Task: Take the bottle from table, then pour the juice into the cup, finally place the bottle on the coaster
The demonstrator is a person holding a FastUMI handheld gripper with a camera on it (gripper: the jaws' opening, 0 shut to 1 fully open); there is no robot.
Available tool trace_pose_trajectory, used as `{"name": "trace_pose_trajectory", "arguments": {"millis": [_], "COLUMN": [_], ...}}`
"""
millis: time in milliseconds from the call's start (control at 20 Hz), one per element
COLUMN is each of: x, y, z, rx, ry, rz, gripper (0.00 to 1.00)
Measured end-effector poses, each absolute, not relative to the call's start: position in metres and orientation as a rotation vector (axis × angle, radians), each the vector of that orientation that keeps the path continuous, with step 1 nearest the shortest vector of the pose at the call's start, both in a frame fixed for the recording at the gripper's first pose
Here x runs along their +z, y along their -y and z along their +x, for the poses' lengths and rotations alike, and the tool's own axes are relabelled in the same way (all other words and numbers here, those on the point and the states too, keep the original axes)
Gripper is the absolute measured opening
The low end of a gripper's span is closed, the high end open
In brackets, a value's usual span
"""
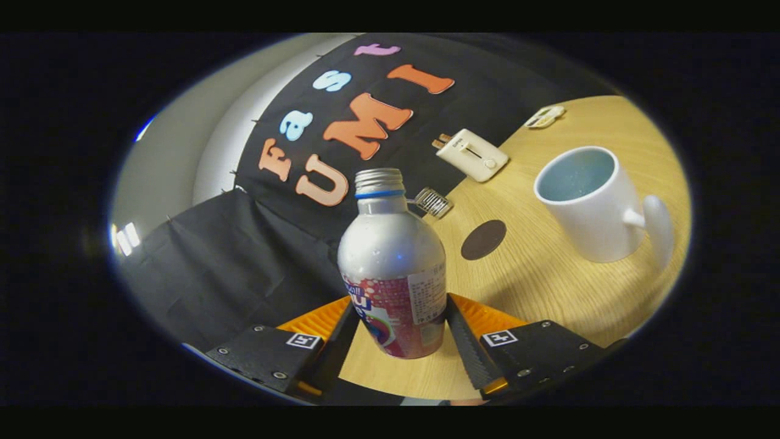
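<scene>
Silver aluminium, the bottle [393, 268] is standing between our fingers, cap off, and we are pinching its lower body with the hand-held gripper [396, 332], both pads pressing its sides. The white cup [588, 204] is sitting ahead and to the right on the table [548, 292], the dark coaster [483, 239] lying between, so we are judging a rightward tilt.

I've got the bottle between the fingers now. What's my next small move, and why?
Probably carry the bottle over toward the white cup beyond the fingers, then tip. The gripper looks shut on the bottle's lower body, its neck is uncapped, the view is already tilted, and the dark round coaster on the table is for afterwards.
</scene>
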State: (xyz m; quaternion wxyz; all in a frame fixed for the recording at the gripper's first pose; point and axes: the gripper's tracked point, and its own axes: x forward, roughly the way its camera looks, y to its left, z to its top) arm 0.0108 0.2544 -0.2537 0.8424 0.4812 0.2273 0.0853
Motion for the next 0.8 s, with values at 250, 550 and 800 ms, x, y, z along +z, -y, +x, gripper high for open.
{"name": "trace_pose_trajectory", "arguments": {"millis": [250,550,800], "x": [-0.254,-0.252,-0.253], "y": [-0.24,-0.236,-0.237], "z": [0.013,0.008,0.006], "rx": [0.133,0.112,0.101], "ry": [-0.467,-0.471,-0.48], "rz": [1.166,1.326,1.422], "gripper": [0.81,0.8,0.8]}}
